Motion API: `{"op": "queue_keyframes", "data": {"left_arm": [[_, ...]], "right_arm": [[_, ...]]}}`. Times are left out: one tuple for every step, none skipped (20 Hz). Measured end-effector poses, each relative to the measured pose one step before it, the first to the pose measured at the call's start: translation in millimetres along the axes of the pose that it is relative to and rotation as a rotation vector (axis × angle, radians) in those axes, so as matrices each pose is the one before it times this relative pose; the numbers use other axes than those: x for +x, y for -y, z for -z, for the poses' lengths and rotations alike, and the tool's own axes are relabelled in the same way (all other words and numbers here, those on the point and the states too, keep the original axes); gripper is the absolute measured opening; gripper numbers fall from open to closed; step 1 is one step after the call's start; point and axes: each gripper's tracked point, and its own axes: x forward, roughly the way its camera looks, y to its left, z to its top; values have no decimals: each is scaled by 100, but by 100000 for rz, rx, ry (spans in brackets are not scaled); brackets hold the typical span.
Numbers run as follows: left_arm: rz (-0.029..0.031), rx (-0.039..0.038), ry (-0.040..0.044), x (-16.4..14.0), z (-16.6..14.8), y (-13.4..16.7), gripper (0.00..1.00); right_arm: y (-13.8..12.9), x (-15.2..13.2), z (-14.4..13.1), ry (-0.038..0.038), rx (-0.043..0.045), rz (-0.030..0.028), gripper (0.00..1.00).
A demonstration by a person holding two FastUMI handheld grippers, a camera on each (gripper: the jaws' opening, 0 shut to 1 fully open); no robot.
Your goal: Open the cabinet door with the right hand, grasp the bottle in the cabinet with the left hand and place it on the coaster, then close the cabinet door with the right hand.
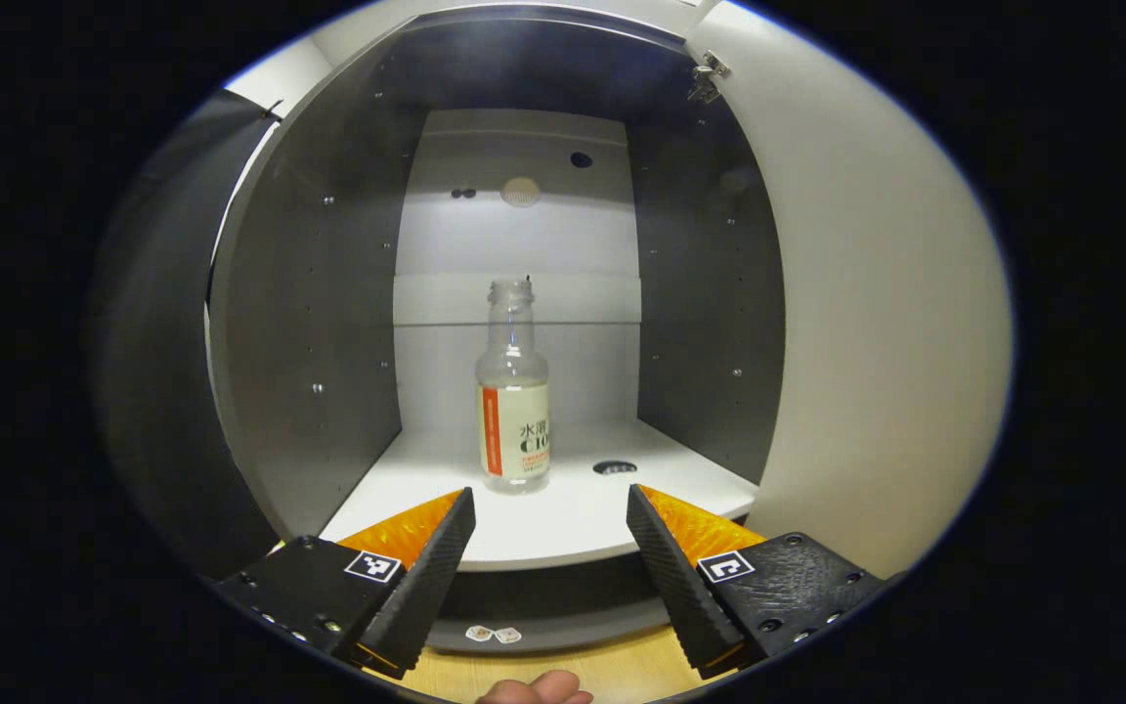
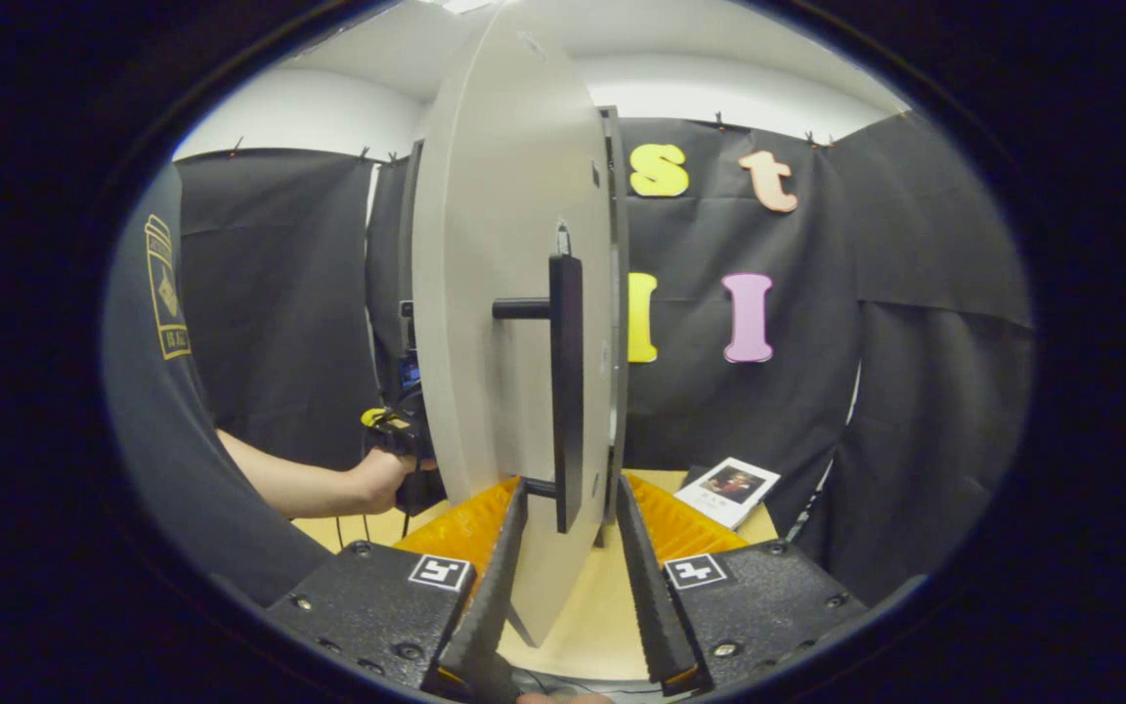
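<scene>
The cabinet [image 1: 328, 323] stands open and holds one bottle [image 1: 513, 391], upright on the white shelf [image 1: 563, 508] near its front edge, uncapped and clear, with a white and orange label. In the left gripper view the bottle sits at 12 o'clock from the left tongs [image 1: 550, 508], which are spread wide and grip nothing; the bottle is apart from both fingers. One dark round spot [image 1: 614, 467] lies on the shelf at 3 o'clock from the bottle. The cabinet door [image 2: 509, 342] is swung out, seen almost edge-on in the right gripper view. The right tongs [image 2: 569, 499] are spread, one finger at each side of the lower end of the one dark bar handle [image 2: 566, 391]; contact cannot be determined. One booklet [image 2: 727, 489] lies on the wooden surface [image 2: 602, 596] at 2 o'clock from the right tongs. A person's hand [image 2: 382, 479] is at 9 o'clock.
</scene>
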Motion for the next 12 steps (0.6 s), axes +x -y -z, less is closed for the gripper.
{"op": "queue_keyframes", "data": {"left_arm": [[-2391, 987, 1569, 848, -747, -333, 94], [-2978, 1232, 751, 762, -696, -521, 94], [-1096, -587, 654, 674, -496, -150, 95], [854, -2498, -66, 800, -366, 273, 95], [-772, -1900, 456, 712, -299, -249, 95], [-1868, -315, 747, 770, -383, -545, 96], [-1474, 1022, 954, 792, -330, -644, 96], [-1205, 1784, 941, 824, -350, -296, 96], [-1024, 1875, 532, 687, -252, 156, 96], [-1009, 1313, 828, 535, -333, -225, 96], [-819, 525, 778, 751, -289, -252, 96], [-325, -72, 232, 706, -72, -133, 96]], "right_arm": [[723, -379, 15, 862, 1108, 3263, 58], [826, -304, 17, 839, 1002, 3418, 61], [929, -379, 53, 470, 1171, 3574, 58], [941, -360, 24, 413, 1350, 3227, 58], [593, -262, -144, 575, 1720, 1681, 60], [143, 54, -125, 708, 1675, 330, 58], [-102, 132, 48, 152, 624, -197, 61], [136, 343, 494, -394, -336, -260, 70], [170, 6, 126, -325, -968, 554, 78], [261, -162, 14, 71, -562, 973, 81], [325, -60, -80, 216, 209, 1257, 88], [-35, 33, 117, 96, 1099, 299, 88]]}}
